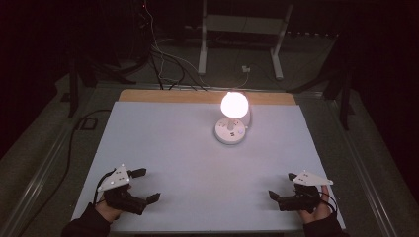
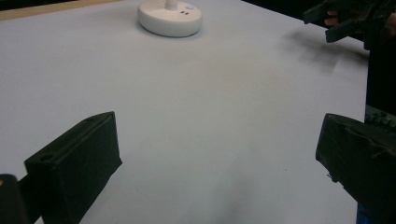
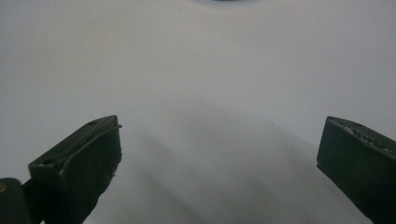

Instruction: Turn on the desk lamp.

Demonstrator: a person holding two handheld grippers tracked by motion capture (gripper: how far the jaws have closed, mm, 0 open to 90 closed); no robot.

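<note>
Two grippers sit low on the white tabletop (image 1: 173,148), left gripper (image 1: 146,185) near the left corner with jaws wide and empty, lit round lamp (image 1: 232,118) farther back between them, right gripper (image 1: 281,185) likewise wide, empty.

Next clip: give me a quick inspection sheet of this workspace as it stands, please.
Surface: white table top, wooden strip along the far edge.
Job's things: lit lamp on a round white base, far centre-right.
Clutter: nothing seen.
Grippers: left tool and right tool near the front edge, both open, holding nothing.
Cables: wires on the floor behind the table; one cable at the left.
Surroundings: dark room, white stand behind.
</note>
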